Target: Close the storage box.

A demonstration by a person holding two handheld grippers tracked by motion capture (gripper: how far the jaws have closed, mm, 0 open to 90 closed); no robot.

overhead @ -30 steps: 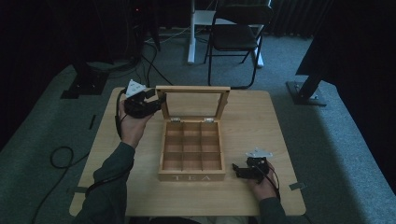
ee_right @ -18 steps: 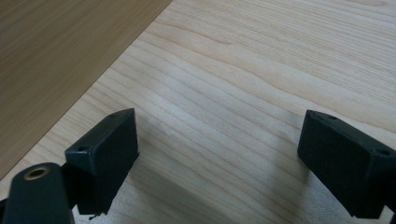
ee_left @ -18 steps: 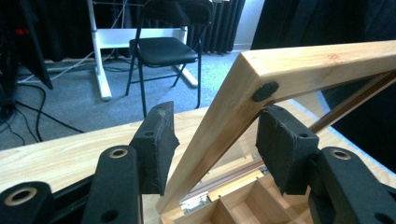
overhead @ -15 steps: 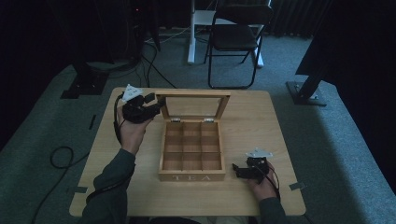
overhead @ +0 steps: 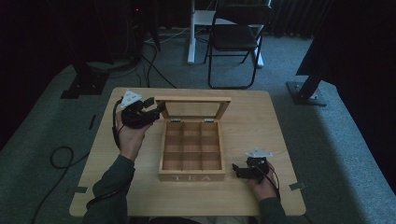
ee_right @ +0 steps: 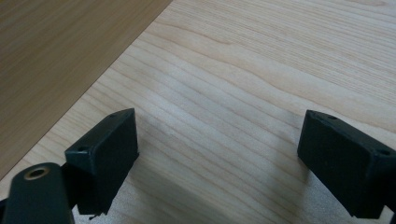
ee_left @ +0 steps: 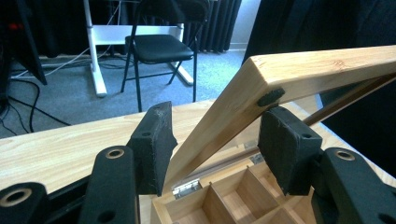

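The left gripper (overhead: 158, 110) sits at the far left corner of the light wooden tea box (overhead: 191, 156), its jaws on either side of the corner of the raised glass-paned wooden lid (overhead: 192, 108). Compared with a second ago, the lid leans back a little further and the left hand (overhead: 129, 137) sits slightly nearer. The jaws have just been opening: in the left gripper view one pad (ee_left: 287, 144) is against the frame, while the other stands just clear of it, so the pinch is loosened. The right gripper (overhead: 239, 171) rests unmoved on the pale wooden table (overhead: 261, 116), just right of the box's near right corner, its jaws spread wide over bare wood. There is one box with nine square compartments, one lid, two grippers and one black folding chair (overhead: 236, 39) beyond the table.
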